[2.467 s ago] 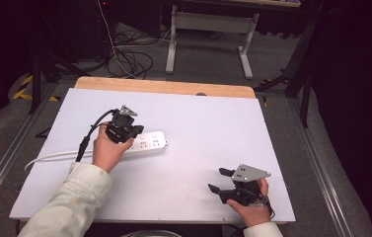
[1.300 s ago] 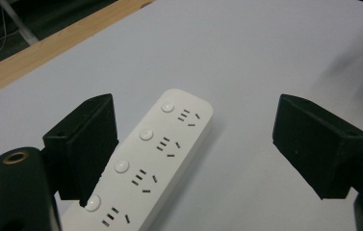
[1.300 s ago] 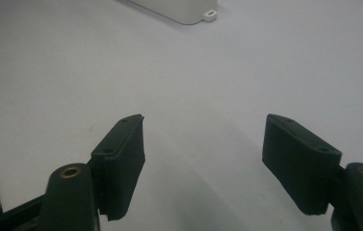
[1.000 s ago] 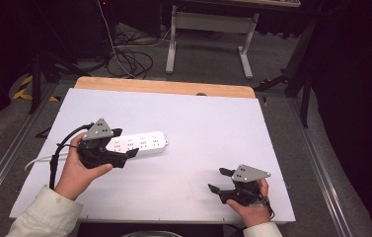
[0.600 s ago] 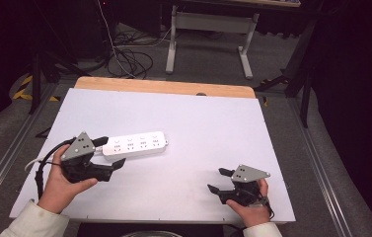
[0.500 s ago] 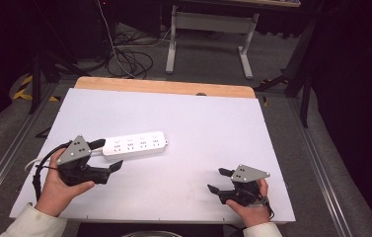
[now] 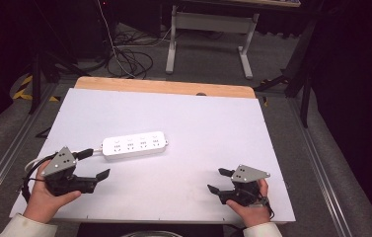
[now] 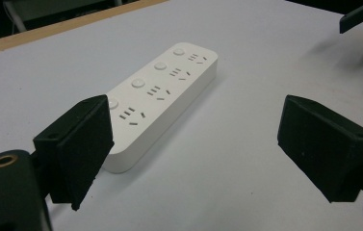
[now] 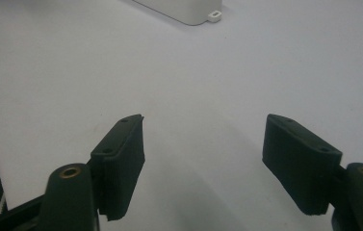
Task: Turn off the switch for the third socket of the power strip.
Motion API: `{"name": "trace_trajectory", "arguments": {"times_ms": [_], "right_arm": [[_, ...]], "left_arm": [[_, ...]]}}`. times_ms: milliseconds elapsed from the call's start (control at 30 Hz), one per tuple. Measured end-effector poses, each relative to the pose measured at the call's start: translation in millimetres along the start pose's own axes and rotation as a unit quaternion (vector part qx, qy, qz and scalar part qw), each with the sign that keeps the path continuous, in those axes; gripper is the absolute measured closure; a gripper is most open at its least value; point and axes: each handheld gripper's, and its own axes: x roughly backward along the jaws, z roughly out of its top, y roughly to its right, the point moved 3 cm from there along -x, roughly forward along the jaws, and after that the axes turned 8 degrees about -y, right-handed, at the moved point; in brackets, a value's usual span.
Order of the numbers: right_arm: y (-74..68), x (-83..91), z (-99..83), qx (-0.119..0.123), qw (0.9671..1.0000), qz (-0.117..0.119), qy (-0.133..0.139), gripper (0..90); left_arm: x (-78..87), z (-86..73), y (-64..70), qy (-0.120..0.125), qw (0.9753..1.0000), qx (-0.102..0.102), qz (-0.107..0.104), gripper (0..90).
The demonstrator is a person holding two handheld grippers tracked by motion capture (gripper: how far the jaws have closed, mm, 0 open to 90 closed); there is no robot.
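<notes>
white table (image 7: pixel 198 123): power strip (image 7: pixel 134 144) cord mostly hidden (behind left gripper (image 7: pixel 94 174)); both grippers' fingers spread.

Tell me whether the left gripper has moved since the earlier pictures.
Yes. The left gripper has pulled back off the power strip toward the table's near left corner, jaws open; the strip lies where it was.

I see a white power strip (image 7: pixel 134 145) on a white table (image 7: pixel 198 118) edged in pale wood, black jaws on my left gripper (image 7: pixel 93 168) and right gripper (image 7: pixel 220 180), grey plates on top.
</notes>
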Motion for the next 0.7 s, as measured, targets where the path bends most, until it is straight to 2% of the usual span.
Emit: {"name": "trace_trajectory", "arguments": {"times_ms": [133,300,433,600,700], "right_arm": [[-0.1,0.3,0.0,0.000,1.0000,0.001,0.001,31.6],[0.0,-0.6,-0.2,0.001,1.0000,0.002,-0.001,31.7],[-0.3,-0.5,-0.2,0.001,1.0000,0.003,-0.001,31.6],[-0.4,-0.8,-0.3,0.002,1.0000,0.004,-0.002,31.7],[-0.4,-0.7,-0.5,0.001,1.0000,0.004,-0.003,31.7]], "left_arm": [[-0.2,-10.3,-1.1,0.002,1.0000,0.000,0.001,12.7],[-1.5,-23.4,-5.9,-0.004,0.9998,0.017,0.008,12.8],[-2.9,-33.9,-7.0,-0.014,0.9994,0.031,0.001,13.3],[-3.3,-42.8,-5.7,-0.014,0.9996,0.025,-0.001,13.3],[-2.1,-48.0,-5.8,-0.023,0.9997,0.008,0.009,13.4]]}}
